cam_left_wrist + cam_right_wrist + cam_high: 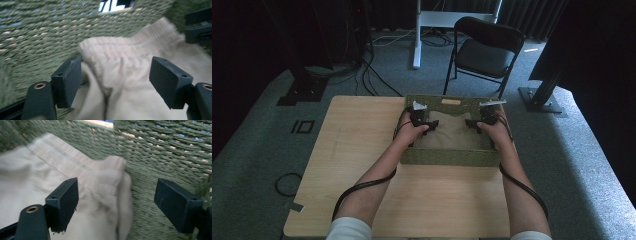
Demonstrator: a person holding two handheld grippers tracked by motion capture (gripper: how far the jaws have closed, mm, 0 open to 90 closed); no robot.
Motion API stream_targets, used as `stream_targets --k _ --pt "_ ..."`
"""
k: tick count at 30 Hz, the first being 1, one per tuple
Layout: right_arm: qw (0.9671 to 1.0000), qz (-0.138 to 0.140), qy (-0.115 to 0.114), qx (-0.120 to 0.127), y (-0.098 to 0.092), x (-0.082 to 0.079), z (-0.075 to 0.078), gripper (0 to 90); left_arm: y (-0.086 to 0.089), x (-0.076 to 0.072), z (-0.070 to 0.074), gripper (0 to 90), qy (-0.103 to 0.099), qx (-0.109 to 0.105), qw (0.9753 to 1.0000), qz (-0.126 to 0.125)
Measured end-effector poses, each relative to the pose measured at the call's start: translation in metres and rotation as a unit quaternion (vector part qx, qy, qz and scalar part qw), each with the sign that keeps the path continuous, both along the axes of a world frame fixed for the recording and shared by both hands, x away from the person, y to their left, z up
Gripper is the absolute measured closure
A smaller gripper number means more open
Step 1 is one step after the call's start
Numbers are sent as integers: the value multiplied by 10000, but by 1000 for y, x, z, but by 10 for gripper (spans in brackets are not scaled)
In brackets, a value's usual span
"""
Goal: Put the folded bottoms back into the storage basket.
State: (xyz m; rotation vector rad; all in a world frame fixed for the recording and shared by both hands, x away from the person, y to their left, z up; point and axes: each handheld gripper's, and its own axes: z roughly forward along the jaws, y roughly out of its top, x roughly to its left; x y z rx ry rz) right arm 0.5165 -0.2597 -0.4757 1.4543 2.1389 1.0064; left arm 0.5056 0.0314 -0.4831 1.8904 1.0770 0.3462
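Beige cloth (451, 131) in woven basket (447, 157)

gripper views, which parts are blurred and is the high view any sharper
Left gripper view: the woven green basket wall and the beige garment are smeared by motion, while the jaws look crisp. Right gripper view: same smear on weave and cloth. High view: sharp but dim, with dark corners.

A light wooden tabletop (362, 165) stands on a grey carpeted floor (257, 150). Directly on the tabletop, toward its far right part, sits a green woven basket (447, 157), its far wall near the tabletop's far edge. The person's forearms reach over the near part.
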Motion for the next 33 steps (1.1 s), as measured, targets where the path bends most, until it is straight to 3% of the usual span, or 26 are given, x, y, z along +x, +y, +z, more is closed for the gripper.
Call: stream_targets --k 5,14,18,22,29,33 --pt "9996 35 -247 146 6 -8 9 143 0 -3 12 223 -83 -162 9998 17" --pt "9984 213 -463 262 11 -18 25 137 8 -8 28 200 -152 -75 9995 271" --pt "9975 364 -547 256 14 -25 31 130 13 -15 39 181 -220 -61 9996 193" --pt "9962 478 -645 328 16 -30 36 124 15 -19 44 153 -526 213 9982 170" --pt "9948 631 -694 407 21 -40 42 121 19 -31 57 154 -522 47 9986 21" --pt "9908 762 -983 530 22 -57 57 121 21 -46 71 154 -636 44 9978 -162"
